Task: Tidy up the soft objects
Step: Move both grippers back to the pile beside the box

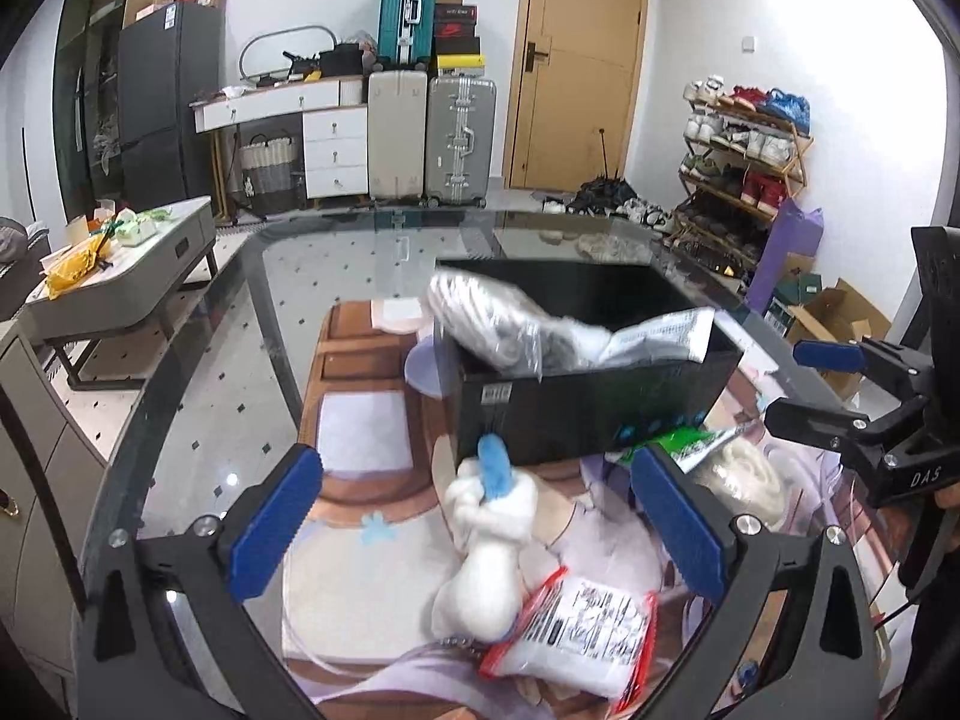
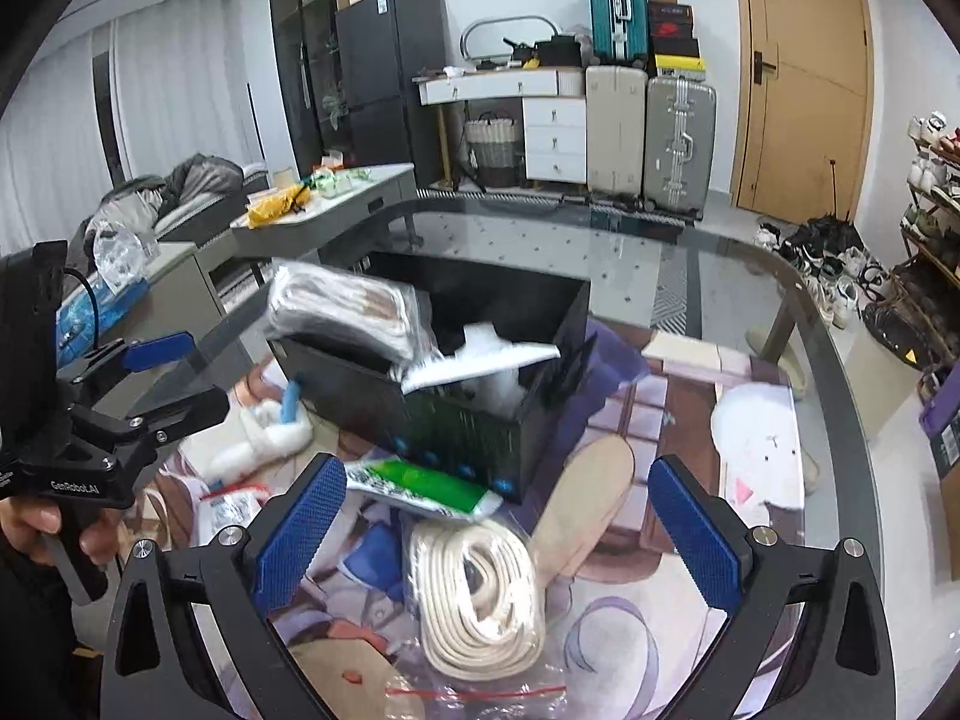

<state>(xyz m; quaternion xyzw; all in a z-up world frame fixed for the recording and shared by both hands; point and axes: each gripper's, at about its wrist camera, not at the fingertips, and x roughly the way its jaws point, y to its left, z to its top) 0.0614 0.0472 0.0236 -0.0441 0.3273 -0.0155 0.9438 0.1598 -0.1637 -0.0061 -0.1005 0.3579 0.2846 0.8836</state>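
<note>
Bright, even room light; fisheye-bent dark corners; glass table (image 1: 198,420) glares; bagged items blur.

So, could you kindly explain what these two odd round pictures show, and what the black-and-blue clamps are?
Each picture comes from a fisheye camera on a handheld two-finger gripper, looking along its blue-padded fingers. A person holds one in each hand; there is no robot arm. The left gripper and the right gripper are both open and hold nothing. On the glass table stands a black box with bagged soft goods sticking out. In front of it lie a white plush toy, a red-edged zip bag, a green-and-white packet and a bagged coil of cream rope.
</note>
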